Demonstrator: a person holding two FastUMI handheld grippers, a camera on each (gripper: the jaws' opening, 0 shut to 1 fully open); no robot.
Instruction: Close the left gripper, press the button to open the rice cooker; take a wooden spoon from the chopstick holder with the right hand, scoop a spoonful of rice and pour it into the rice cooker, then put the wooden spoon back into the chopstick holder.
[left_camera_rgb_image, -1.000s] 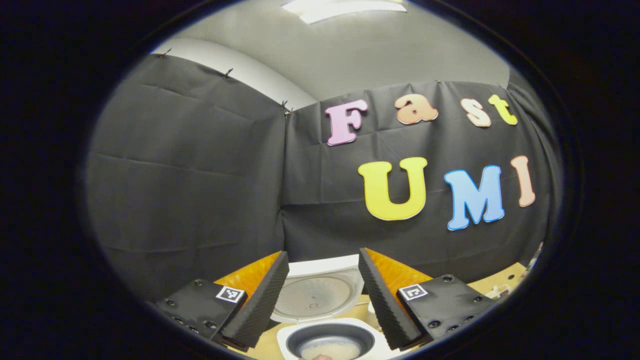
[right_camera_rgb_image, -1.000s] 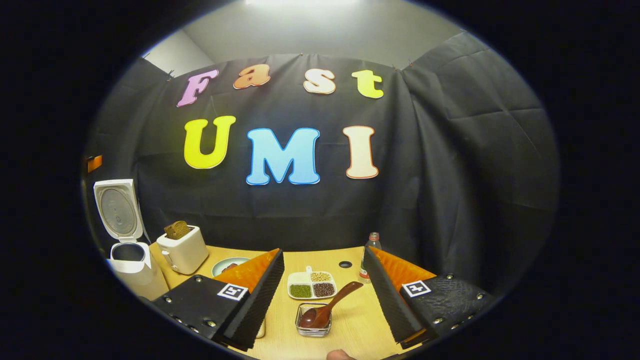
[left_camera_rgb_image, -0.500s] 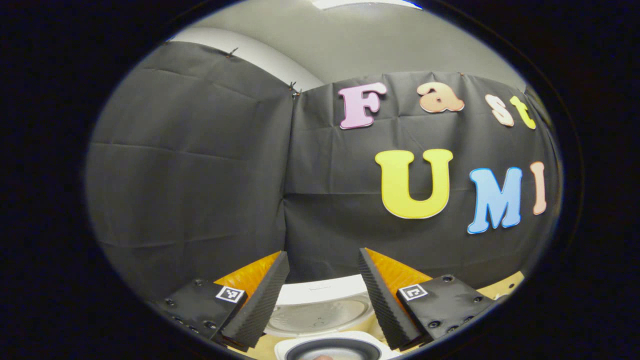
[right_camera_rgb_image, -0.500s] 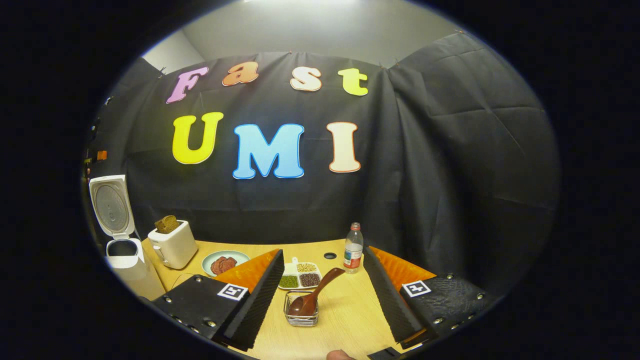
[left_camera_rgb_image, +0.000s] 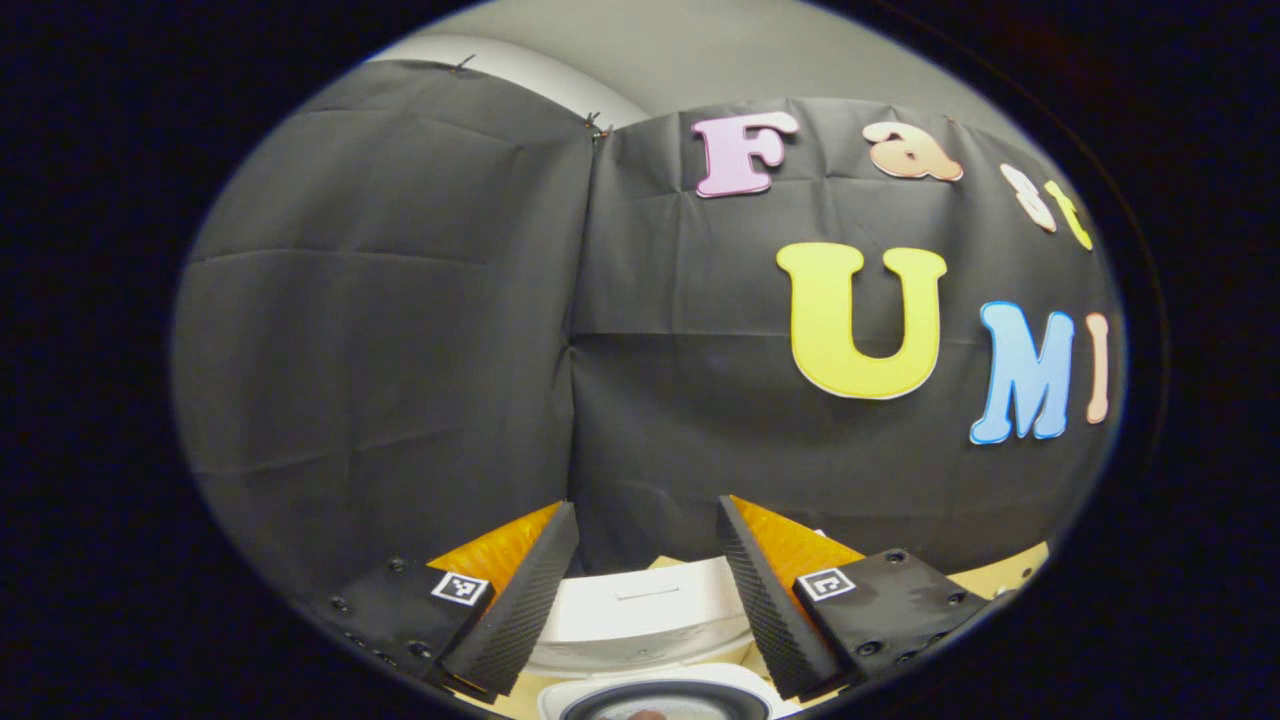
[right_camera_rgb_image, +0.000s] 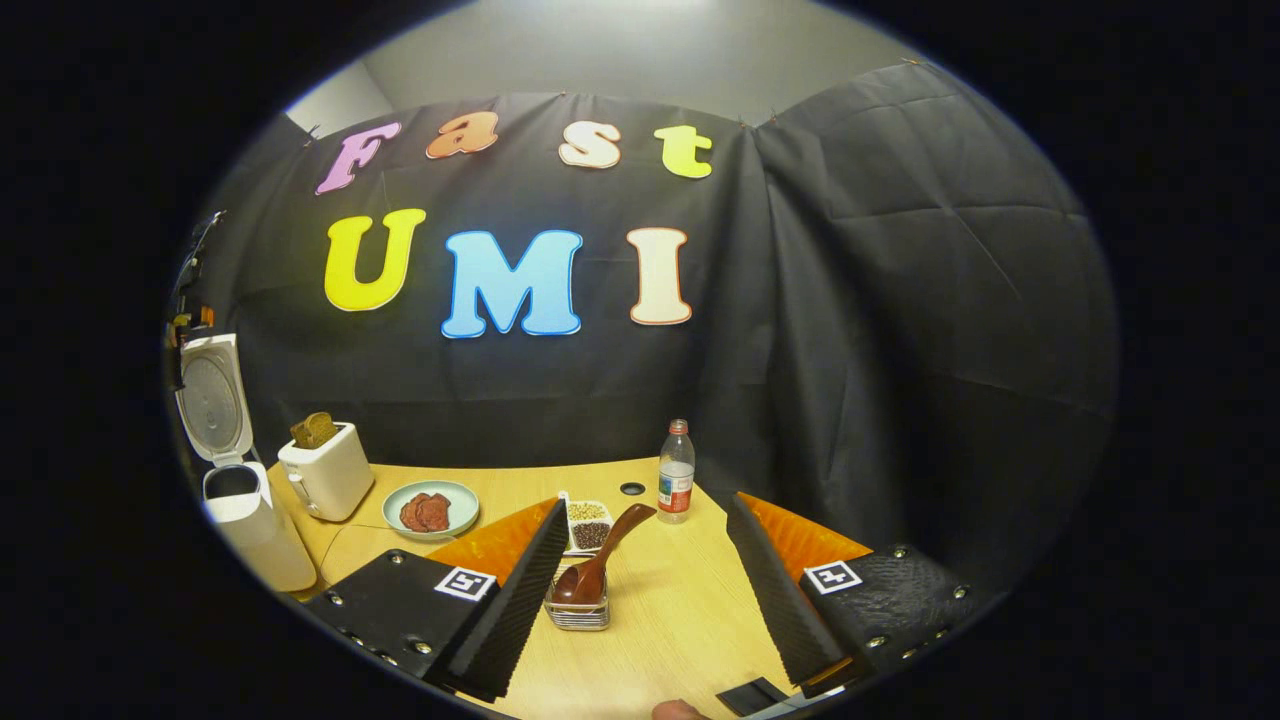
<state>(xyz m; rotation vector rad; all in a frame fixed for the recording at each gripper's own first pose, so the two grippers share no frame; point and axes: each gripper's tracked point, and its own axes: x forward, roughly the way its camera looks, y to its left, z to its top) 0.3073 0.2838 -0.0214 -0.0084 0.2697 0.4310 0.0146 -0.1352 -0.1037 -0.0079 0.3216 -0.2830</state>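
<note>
i see my right hand-held gripper (right_camera_rgb_image: 640, 600) wide, empty; wooden spoon (right_camera_rgb_image: 598, 560) in the chopstick holder (right_camera_rgb_image: 578, 613); left hand-held gripper (left_camera_rgb_image: 640, 600) wide above the open rice cooker (left_camera_rgb_image: 650, 620).

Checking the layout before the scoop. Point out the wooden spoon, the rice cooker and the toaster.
Wooden spoon (right_camera_rgb_image: 610, 548): right gripper view, middle of the handle.
Rice cooker (right_camera_rgb_image: 252, 525): right gripper view, front of the white body.
Toaster (right_camera_rgb_image: 327, 478): right gripper view, its white side.
</note>
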